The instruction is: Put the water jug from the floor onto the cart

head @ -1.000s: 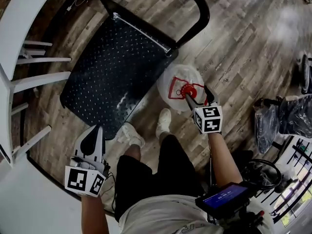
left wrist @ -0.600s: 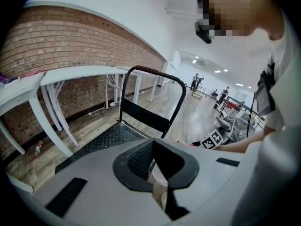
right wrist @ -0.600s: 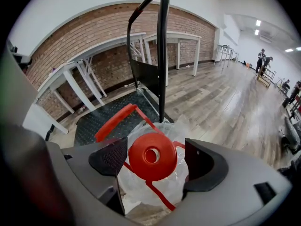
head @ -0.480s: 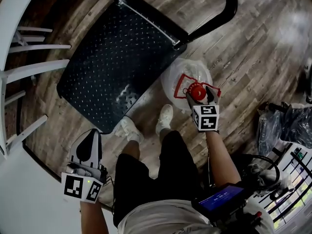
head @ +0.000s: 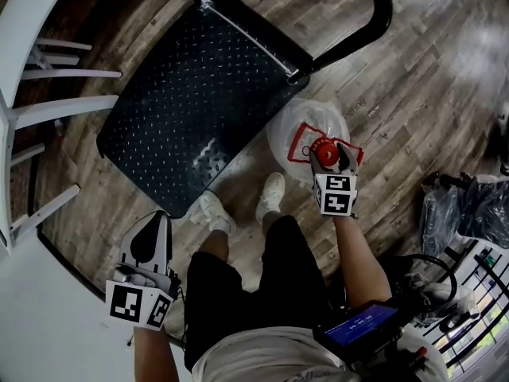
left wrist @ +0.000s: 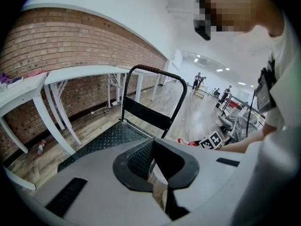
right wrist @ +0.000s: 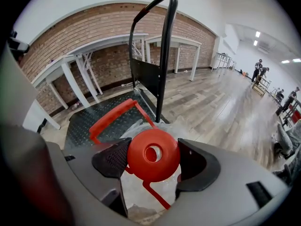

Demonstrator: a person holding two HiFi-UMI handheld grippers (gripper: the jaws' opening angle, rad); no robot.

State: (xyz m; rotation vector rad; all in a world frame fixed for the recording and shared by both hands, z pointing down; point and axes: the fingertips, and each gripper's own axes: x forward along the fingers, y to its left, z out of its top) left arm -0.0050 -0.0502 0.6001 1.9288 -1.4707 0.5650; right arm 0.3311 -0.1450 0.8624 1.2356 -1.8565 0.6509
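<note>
The water jug point(head: 302, 126), clear with a red carrying handle point(head: 296, 143) and a red cap point(right wrist: 153, 155), stands on the wood floor beside the black cart deck point(head: 191, 94), near its push bar point(head: 374, 22). My right gripper point(head: 330, 156) points down over the jug's top. In the right gripper view its jaws point(right wrist: 153, 160) flank the cap on both sides and are closing, with a thin gap still showing at the right pad. My left gripper point(head: 151, 237) hangs low at the left, clear of cart and jug, with its jaws point(left wrist: 157, 173) together and nothing in them.
White tables point(head: 32, 70) stand along the cart's left side by a brick wall point(left wrist: 56, 55). The person's shoes point(head: 211, 212) are between cart and jug. Plastic-wrapped chairs point(head: 469, 205) sit at the right. The cart's upright bar point(right wrist: 164, 55) rises just behind the jug.
My right gripper has come down over the jug's top, so the red cap now sits between its jaws. The left gripper sank a little.
</note>
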